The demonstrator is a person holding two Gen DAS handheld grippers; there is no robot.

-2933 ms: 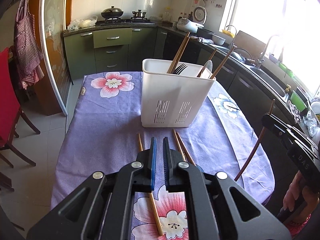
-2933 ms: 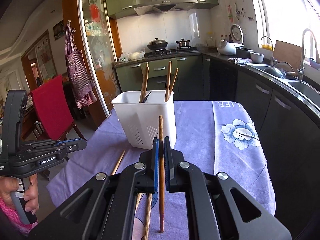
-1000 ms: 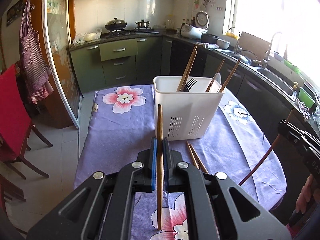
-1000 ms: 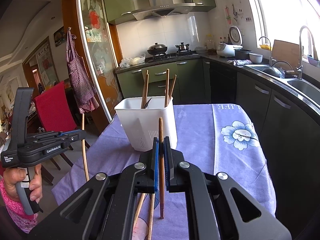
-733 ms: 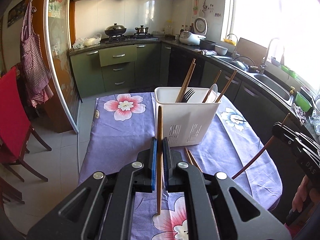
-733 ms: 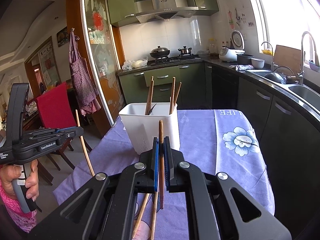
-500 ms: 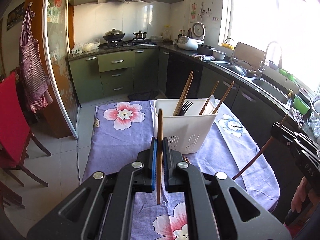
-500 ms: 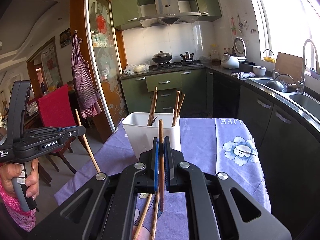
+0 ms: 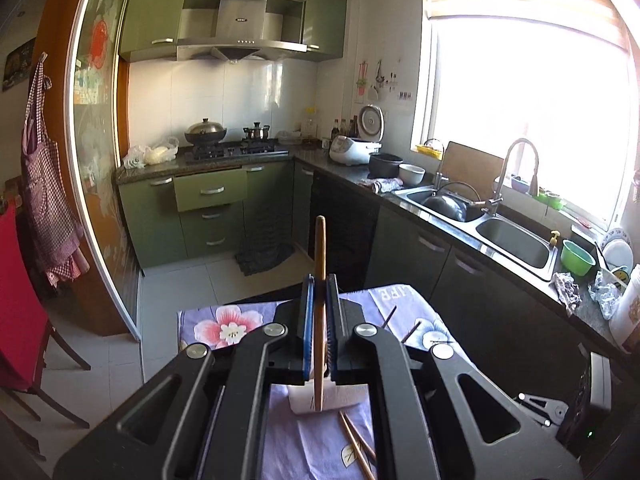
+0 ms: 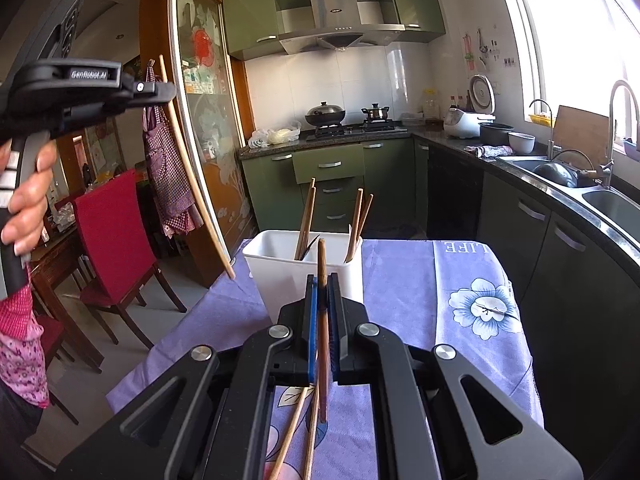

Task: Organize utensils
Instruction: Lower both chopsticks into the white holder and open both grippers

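Above the white holder [image 10: 280, 276], each gripper's fingers clamping one chopstick [image 9: 319, 280].

Two grippers, the left gripper [image 10: 170, 94] and the right gripper [image 10: 323, 292], each carry one chopstick [image 10: 192, 176] [image 10: 322, 320]. One white holder [image 10: 276, 276] stands on the desk [image 10: 472, 280] with four chopsticks [image 10: 306, 216] sticking up, perhaps one dark fork among them. Two loose chopsticks [image 10: 294, 432] lie on the cloth. One red chair [image 10: 112, 236].
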